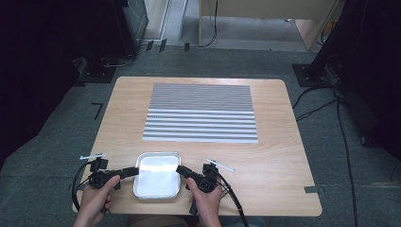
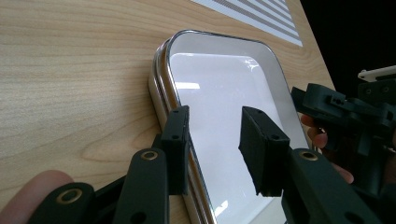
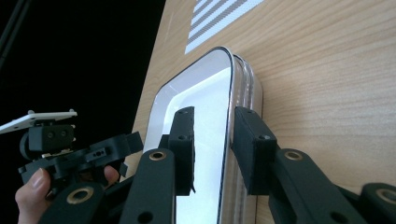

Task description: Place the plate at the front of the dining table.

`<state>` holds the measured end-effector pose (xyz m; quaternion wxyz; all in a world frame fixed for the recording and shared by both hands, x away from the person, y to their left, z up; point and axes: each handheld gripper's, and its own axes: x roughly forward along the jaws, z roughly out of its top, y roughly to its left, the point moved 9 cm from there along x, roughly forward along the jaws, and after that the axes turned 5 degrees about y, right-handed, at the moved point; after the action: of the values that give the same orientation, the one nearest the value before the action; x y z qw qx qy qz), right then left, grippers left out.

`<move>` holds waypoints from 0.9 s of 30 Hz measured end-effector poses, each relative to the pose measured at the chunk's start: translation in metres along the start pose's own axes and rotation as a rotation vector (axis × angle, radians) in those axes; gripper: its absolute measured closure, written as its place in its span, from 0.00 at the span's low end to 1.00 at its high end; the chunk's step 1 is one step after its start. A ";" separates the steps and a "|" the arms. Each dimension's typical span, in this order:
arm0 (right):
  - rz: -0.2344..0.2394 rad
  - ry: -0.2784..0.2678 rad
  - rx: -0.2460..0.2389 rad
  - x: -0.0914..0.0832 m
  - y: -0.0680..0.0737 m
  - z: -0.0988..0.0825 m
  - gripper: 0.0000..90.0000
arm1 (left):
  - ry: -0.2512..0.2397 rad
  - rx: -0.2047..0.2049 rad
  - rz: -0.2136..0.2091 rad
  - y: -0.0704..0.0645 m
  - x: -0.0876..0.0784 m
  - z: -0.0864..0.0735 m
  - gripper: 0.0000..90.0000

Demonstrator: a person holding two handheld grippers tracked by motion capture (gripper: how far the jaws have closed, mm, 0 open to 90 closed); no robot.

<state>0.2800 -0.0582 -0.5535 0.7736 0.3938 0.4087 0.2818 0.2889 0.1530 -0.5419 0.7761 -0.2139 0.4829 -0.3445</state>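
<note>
wooden table (image 1: pixel 265 161); tray (image 1: pixel 157 176) rims straddled by left hand-held gripper (image 1: pixel 131 172) and right hand-held gripper (image 1: pixel 181 170); pad contact unclear.

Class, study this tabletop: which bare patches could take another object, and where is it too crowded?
Bare wood lies right of the metal tray, out to the table edge, and in strips either side of the striped mat. A narrow band separates mat and tray. The near edge is crowded: left gripper and right gripper straddle the tray's rims.

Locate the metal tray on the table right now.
In the high view, the metal tray sits at the table's near edge, between the left gripper and right gripper, below the striped mat.
</note>
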 end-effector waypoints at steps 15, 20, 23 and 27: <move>0.009 -0.038 0.002 -0.008 0.002 0.007 0.78 | -0.001 0.013 -0.003 -0.008 0.006 0.001 0.69; 0.003 -0.054 0.003 -0.011 0.001 0.010 0.78 | -0.006 0.022 -0.005 -0.012 0.009 0.001 0.69; -0.012 -0.062 -0.013 -0.012 -0.001 0.010 0.78 | -0.010 0.025 0.001 -0.013 0.012 0.001 0.69; -0.051 -0.066 -0.045 -0.010 -0.004 0.008 0.78 | 0.001 0.036 0.029 -0.013 0.018 0.000 0.70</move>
<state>0.2825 -0.0709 -0.5495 0.8022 0.3746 0.3866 0.2580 0.2896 0.1305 -0.5442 0.7845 -0.1928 0.4801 -0.3419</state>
